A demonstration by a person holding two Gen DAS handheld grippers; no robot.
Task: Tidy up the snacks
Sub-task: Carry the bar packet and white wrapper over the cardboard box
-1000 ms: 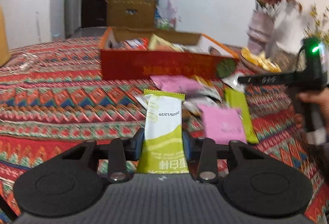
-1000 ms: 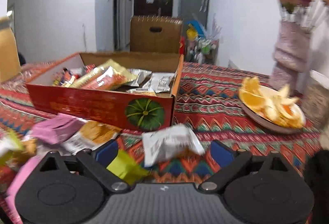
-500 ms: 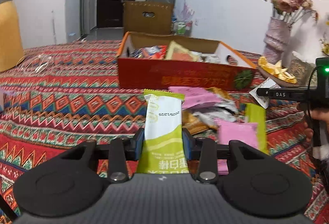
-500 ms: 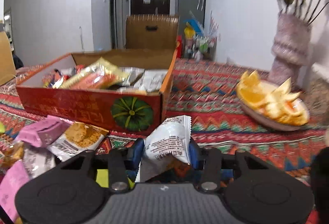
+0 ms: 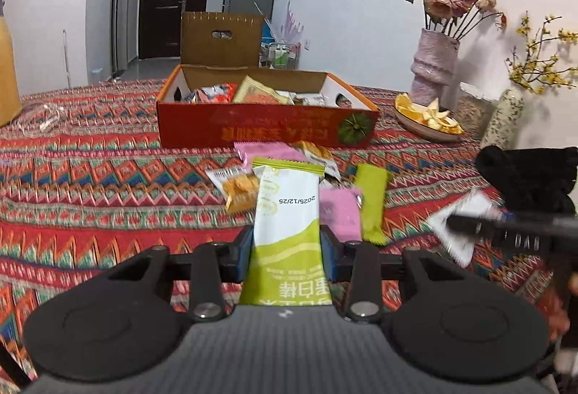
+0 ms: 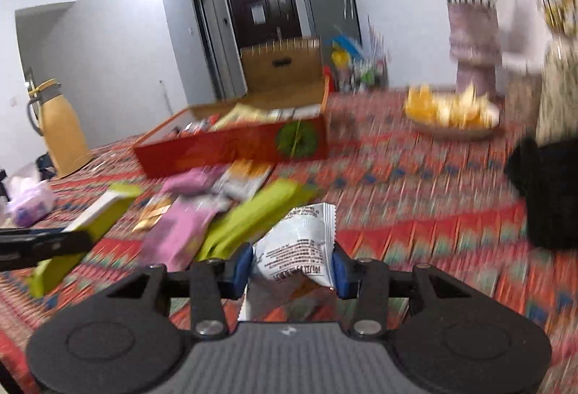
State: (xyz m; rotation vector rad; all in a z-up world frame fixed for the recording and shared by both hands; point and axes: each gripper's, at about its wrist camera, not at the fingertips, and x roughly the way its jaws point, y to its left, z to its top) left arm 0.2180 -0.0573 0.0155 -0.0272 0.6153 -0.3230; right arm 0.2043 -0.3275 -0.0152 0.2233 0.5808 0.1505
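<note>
my left gripper (image 5: 285,245): clamped on a white-and-green bar (image 5: 287,224), upright between the blue pads, date print showing upside down. my right gripper (image 6: 290,265): jaws drawn in narrow on a white pouch (image 6: 298,245), crumpled, held above the cloth; this view is blurred. red box (image 5: 267,128): open-topped, on the patterned tablecloth (image 5: 90,177), well beyond both grippers, already holding several packets. loose pile just in front of the box: pink packs (image 5: 339,211), a plain green bar (image 5: 372,202), an orange-print sachet (image 5: 236,188), a second orange sachet (image 5: 319,155) against the box. from the left view my right gripper shows at the right edge, pouch corner sticking out past it. plate of orange peel (image 5: 426,115): right of the box. vase of dried roses (image 5: 435,65): behind the plate, a speckled vase (image 5: 502,123) with yellow sprigs beside it. black cloth (image 5: 527,173): near right edge. cardboard box (image 5: 220,39): beyond the table. tan jug (image 6: 61,130): far left of the table in the right view.
</note>
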